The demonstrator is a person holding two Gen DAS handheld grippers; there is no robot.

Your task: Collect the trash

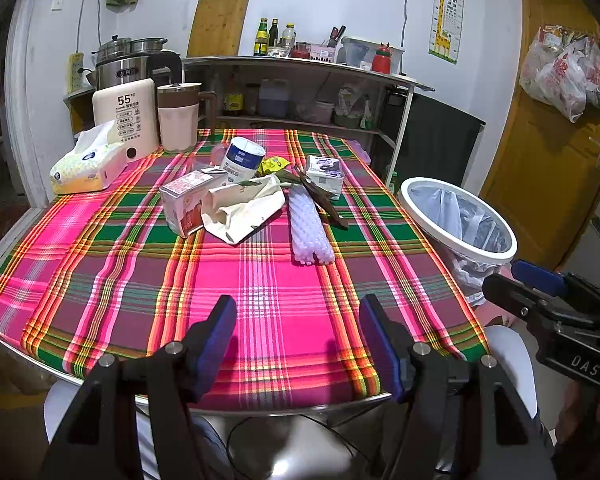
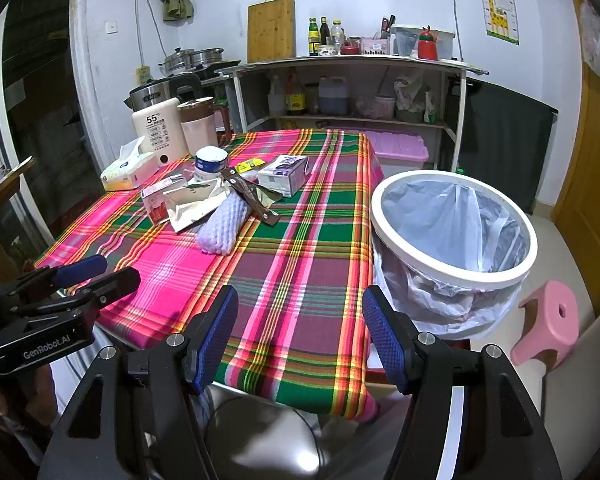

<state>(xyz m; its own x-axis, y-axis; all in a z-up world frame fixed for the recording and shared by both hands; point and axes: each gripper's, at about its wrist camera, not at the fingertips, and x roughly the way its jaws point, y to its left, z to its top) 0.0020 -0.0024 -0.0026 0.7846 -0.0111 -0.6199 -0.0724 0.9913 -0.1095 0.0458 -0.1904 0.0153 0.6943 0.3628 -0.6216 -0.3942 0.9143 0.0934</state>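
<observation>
A heap of trash lies mid-table on the plaid cloth point(image 1: 268, 292): a white foam net sleeve point(image 1: 310, 226) point(image 2: 222, 222), a crumpled paper bag point(image 1: 244, 208) point(image 2: 192, 204), a pink-and-white carton point(image 1: 184, 200) point(image 2: 154, 200), a small purple-printed box point(image 1: 326, 172) point(image 2: 284, 174), brown wrappers point(image 1: 320, 196) point(image 2: 254, 196) and a blue-white tub point(image 1: 244, 158) point(image 2: 210, 162). A white bin point(image 1: 456, 216) point(image 2: 454, 228) with a clear liner stands off the table's right side. My left gripper point(image 1: 298, 336) hangs open over the near table edge. My right gripper point(image 2: 300, 332) is open above the near right corner, beside the bin.
A tissue pack point(image 1: 88, 164), a white water heater point(image 1: 126, 116) and a pitcher point(image 1: 178, 116) stand at the table's back left. Behind is a shelf unit point(image 2: 352, 92) with bottles. A pink stool point(image 2: 552, 320) sits right of the bin, a pink storage box point(image 2: 398, 150) behind the table.
</observation>
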